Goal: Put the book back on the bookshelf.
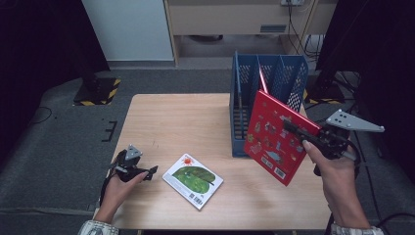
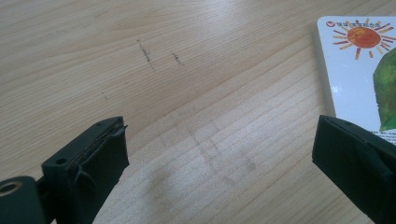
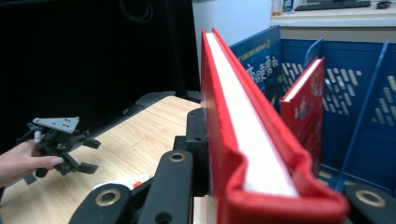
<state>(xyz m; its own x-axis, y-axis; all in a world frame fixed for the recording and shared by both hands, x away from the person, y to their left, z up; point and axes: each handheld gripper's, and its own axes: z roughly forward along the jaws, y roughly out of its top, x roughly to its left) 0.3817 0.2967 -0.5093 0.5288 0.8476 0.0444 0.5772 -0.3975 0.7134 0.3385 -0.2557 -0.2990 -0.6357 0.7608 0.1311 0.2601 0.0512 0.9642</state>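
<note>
Right gripper clamped on a red book, held tilted above the table's right edge before the blue file rack, left gripper jaws wide, near the front-left corner beside a white book lying flat.

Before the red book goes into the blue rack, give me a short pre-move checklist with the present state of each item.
1. Right gripper shut on the red book: ok; the right gripper view shows the jaws clamping its edge.
2. Book lifted off the table: ok, it hangs tilted beside the blue rack.
3. Free slot in the rack: cannot tell; another red book already stands in one compartment.
4. Left gripper out of the way: ok, its jaws are open and low over the table near its left edge.
5. White sun book clear of the path: ok, lying flat, apart from the rack.
</note>
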